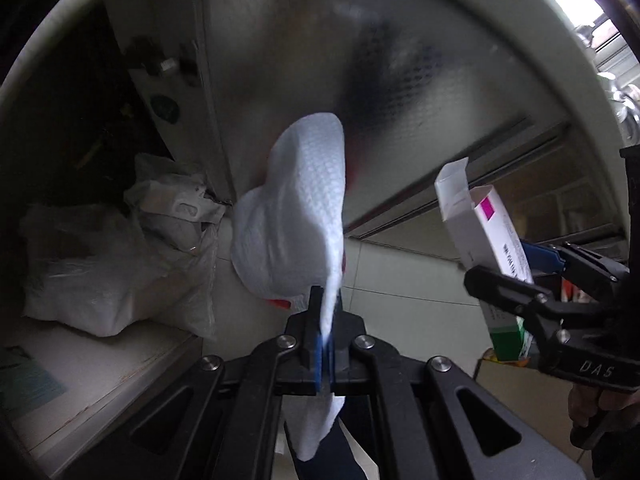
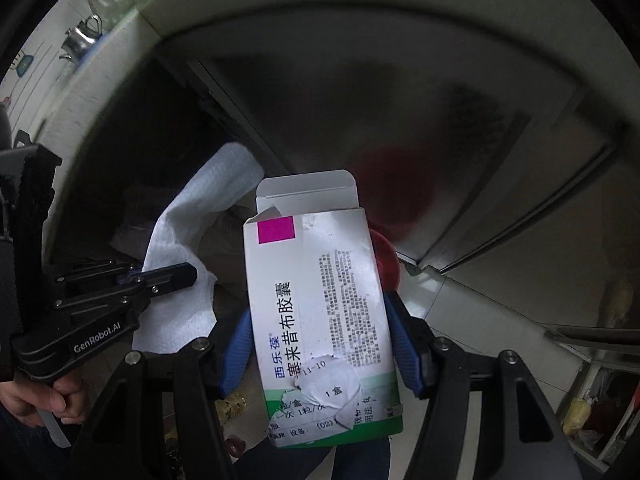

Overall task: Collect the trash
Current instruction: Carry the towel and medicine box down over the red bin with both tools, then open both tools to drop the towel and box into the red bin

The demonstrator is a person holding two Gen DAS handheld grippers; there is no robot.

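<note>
My left gripper (image 1: 326,320) is shut on a white paper towel (image 1: 296,216) that stands up above the fingers and hangs below them. It also shows in the right wrist view (image 2: 188,248), with the left gripper (image 2: 176,274) at the left. My right gripper (image 2: 320,344) is shut on an opened white and green medicine box (image 2: 320,320) with a magenta square. The box (image 1: 486,236) and right gripper (image 1: 516,276) show at the right of the left wrist view. A red object (image 2: 384,260) sits partly hidden behind the box.
A frosted glass door (image 1: 360,80) stands ahead, above a pale tiled floor (image 1: 400,272). Clear plastic bags (image 1: 116,260) lie on a ledge at the left. A counter with a kettle (image 2: 80,40) is at the upper left.
</note>
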